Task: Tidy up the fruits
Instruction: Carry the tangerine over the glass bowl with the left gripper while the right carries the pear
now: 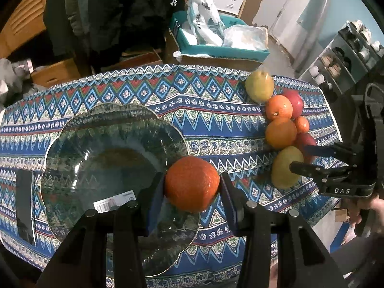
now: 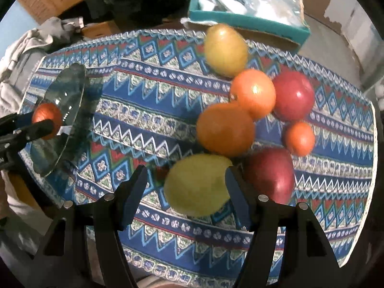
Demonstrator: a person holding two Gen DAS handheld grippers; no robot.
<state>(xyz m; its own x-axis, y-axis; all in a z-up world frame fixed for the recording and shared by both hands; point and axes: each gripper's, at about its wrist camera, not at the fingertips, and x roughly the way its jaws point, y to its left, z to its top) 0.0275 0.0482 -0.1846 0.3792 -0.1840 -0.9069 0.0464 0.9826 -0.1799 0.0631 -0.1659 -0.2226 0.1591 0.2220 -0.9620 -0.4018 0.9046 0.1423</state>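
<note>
Our left gripper (image 1: 192,184) clamped 1 orange (image 1: 191,183) over the glass plate's (image 1: 72,129) rim; our right gripper (image 2: 187,187) stood wide around a yellow-green pear (image 2: 196,184), pads apart.

Four oranges are counted: one (image 1: 191,183) between the left gripper's (image 1: 190,187) fingers, three (image 2: 225,129) (image 2: 254,93) (image 2: 300,138) beyond the right gripper (image 2: 186,187). Two yellow pears (image 2: 199,185) (image 2: 225,49) and two red apples (image 2: 294,94) (image 2: 271,175) are counted there. One glass plate (image 1: 72,129) is seen under the left gripper.
</note>
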